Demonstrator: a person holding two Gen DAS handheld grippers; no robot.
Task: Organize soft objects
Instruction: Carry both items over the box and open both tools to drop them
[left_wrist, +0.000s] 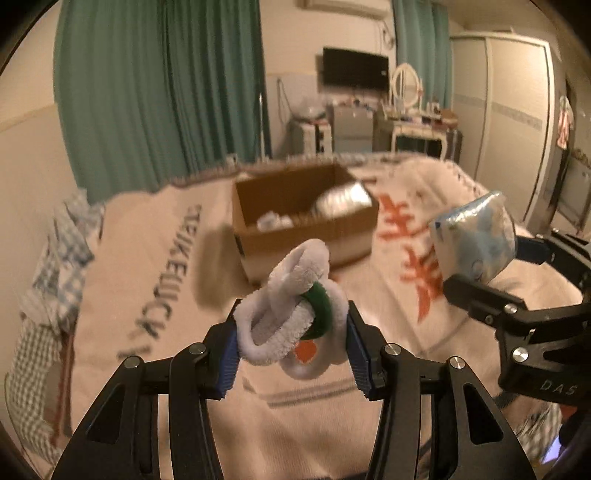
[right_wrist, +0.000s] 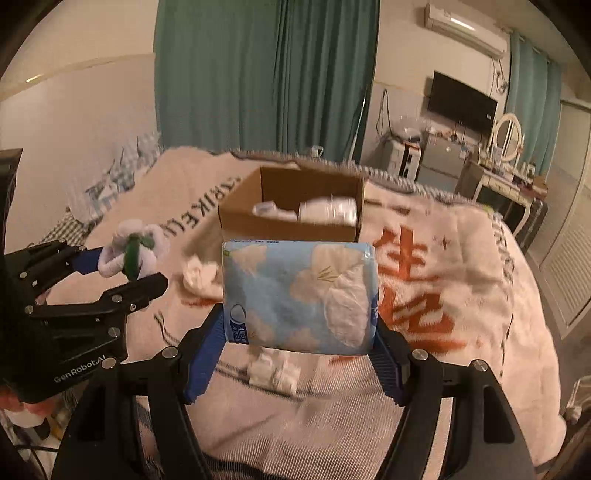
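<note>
A warm-lit bedroom with green curtains, its bed covered by a cream blanket with orange characters (right_wrist: 417, 280).

Nearest, the left tool (left_wrist: 291, 332) pinches a fluffy white looped fabric bundle with a green ring (left_wrist: 291, 310) between its blue pads, held above the blanket. The right tool (right_wrist: 299, 332) clamps a pale blue, cloud-printed soft plastic pack (right_wrist: 299, 295) by its two short ends, also in the air.

Below the pack lie small white folded cloths (right_wrist: 275, 371) on the blanket, and a crumpled white cloth (right_wrist: 197, 275) a little farther on. Beyond stands an open brown cardboard box (right_wrist: 288, 225) with white items already inside.

The looped bundle looks very light and floppy, and its loops could slide out of a loose pinch; gripping across the knotted middle seems safest. The pack looks light and compressible with a slick wrapper, so it may squirm under pressure; holding it squarely across its ends looks sound. Neither seems fragile.
</note>
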